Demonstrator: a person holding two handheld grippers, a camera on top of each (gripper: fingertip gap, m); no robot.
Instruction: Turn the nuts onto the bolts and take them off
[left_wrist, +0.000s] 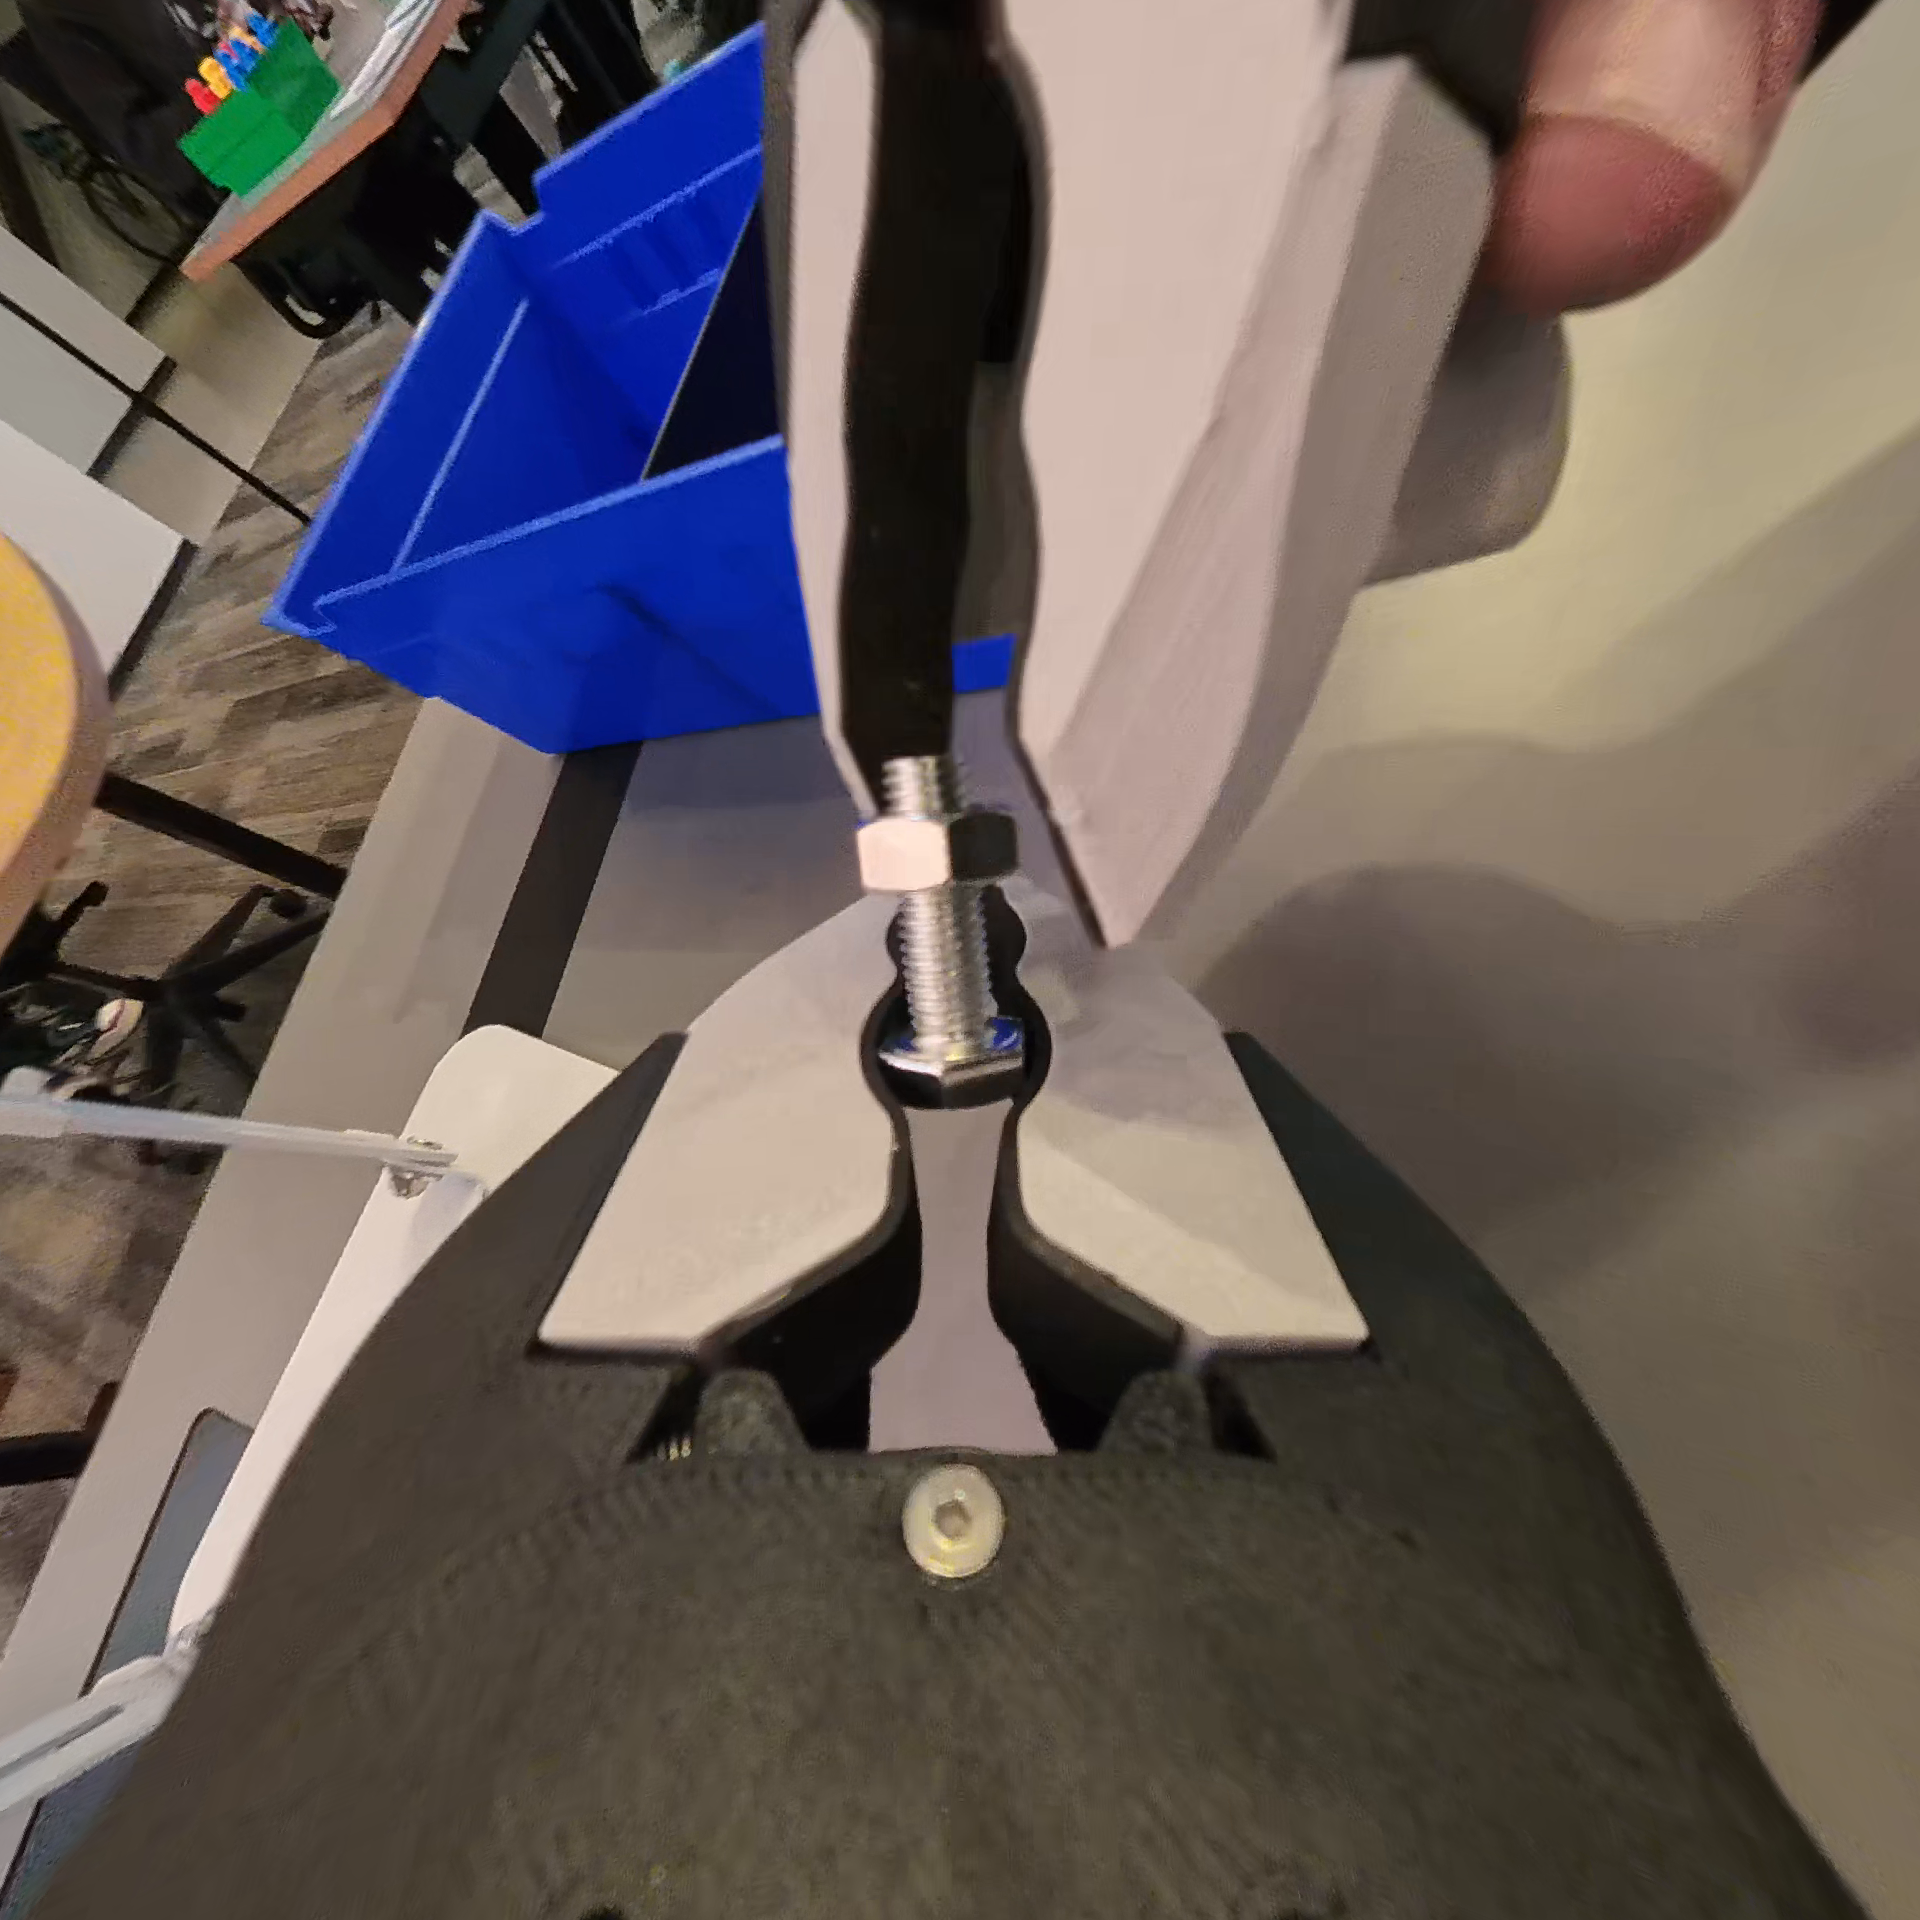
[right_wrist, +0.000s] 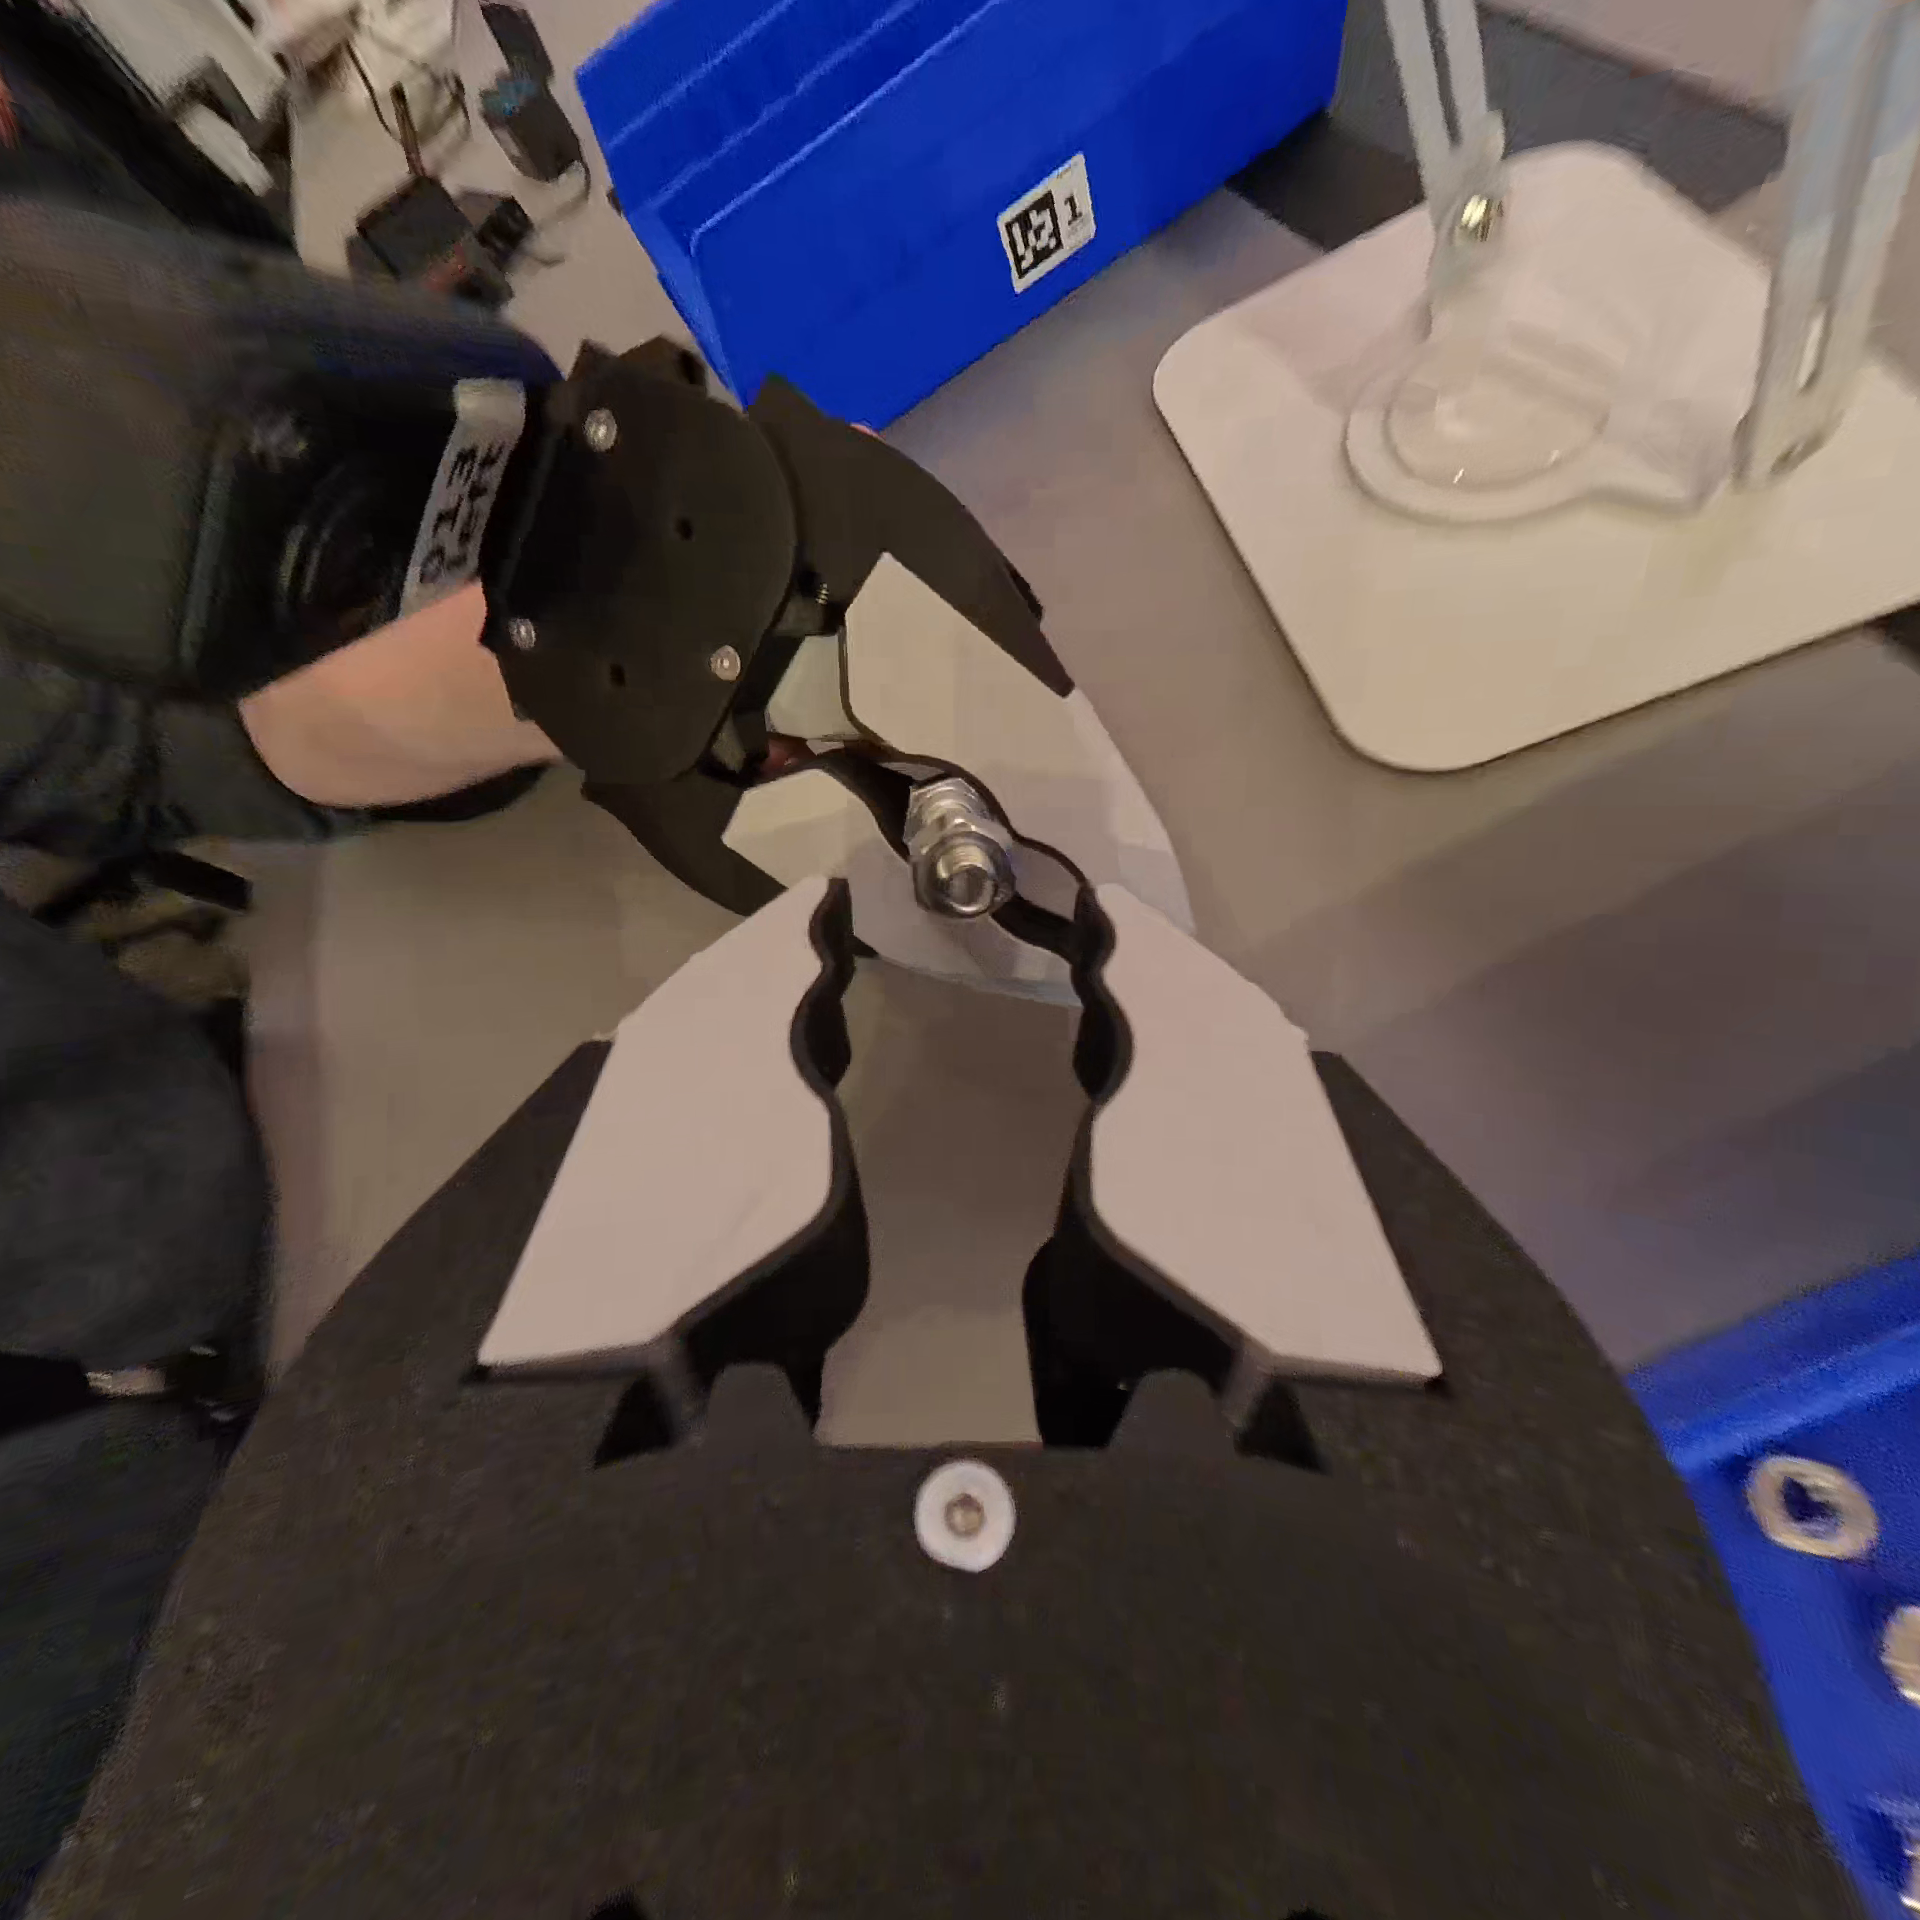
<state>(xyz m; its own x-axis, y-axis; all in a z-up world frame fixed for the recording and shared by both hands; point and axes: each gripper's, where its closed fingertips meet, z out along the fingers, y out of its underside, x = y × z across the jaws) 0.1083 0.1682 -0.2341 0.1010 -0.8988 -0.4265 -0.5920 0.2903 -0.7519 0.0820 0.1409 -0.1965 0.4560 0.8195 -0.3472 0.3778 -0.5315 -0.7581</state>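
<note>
A silver bolt (left_wrist: 940, 966) is clamped in my left gripper (left_wrist: 951, 935), which is shut on the shaft just above the hex head (left_wrist: 951, 1075). A hex nut (left_wrist: 935, 854) sits on the thread near the free end. My right gripper (right_wrist: 961, 906) is open, and its fingertips flank the bolt's free end and nut (right_wrist: 961, 862) without closing on them. In the left wrist view the right gripper (left_wrist: 925, 774) comes down from above onto the bolt tip. The left gripper's black body (right_wrist: 644, 561) shows in the right wrist view, held by a hand.
A blue bin (left_wrist: 540, 582) stands behind the grippers on the grey table (right_wrist: 1455, 987); it also shows in the right wrist view (right_wrist: 935, 156). A white stand base (right_wrist: 1507, 623) with clear posts is at the right. A second blue bin (right_wrist: 1766, 1434) holding loose nuts is at lower right. The tips of one gripper are about 5 centimetres away from the tips of the other.
</note>
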